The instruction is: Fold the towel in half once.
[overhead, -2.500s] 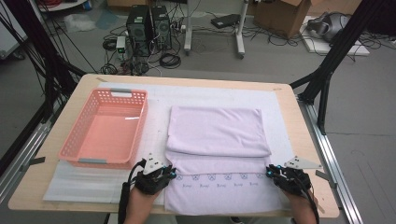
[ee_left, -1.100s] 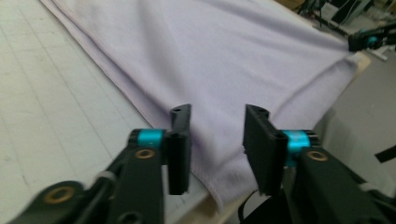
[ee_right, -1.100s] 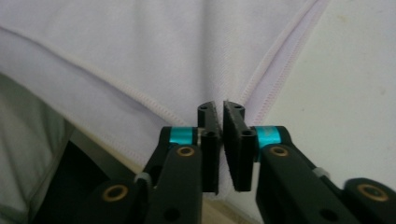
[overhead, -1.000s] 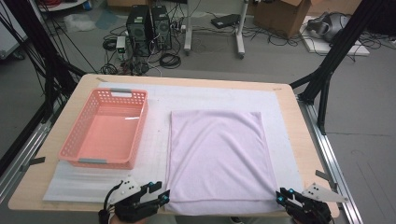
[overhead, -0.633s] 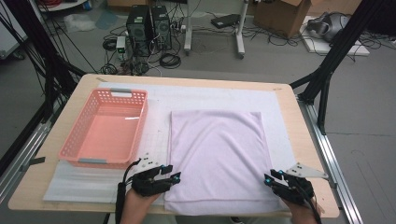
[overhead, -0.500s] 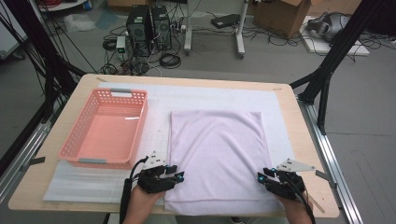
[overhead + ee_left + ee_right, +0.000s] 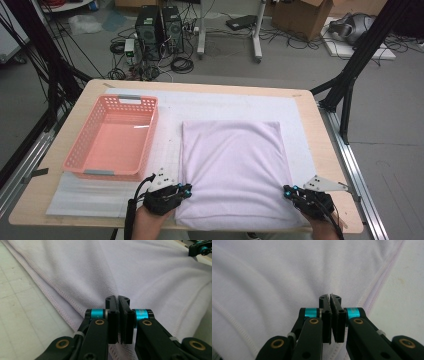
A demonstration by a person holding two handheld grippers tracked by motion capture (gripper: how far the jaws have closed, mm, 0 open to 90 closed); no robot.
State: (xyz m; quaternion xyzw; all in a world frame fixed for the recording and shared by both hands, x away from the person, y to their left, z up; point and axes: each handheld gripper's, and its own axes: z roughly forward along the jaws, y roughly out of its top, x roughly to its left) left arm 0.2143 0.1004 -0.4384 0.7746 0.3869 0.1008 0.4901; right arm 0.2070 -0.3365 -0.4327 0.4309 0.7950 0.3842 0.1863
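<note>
Right gripper (image 7: pixel 331 298) fingers have just closed over the lilac towel (image 7: pixel 274 277).

The basket (image 7: pixel 112 137) sits left of the towel (image 7: pixel 232 165) on the table (image 7: pixel 320 135).

the left hand-held gripper (image 7: pixel 184 189) sat low at the near-left corner of the towel (image 7: pixel 232 165), its jaws having just closed together on the fabric edge. the right hand-held gripper (image 7: pixel 288 190) mirrored it at the towel's near-right corner, jaws likewise just pinched together on the cloth.
</note>
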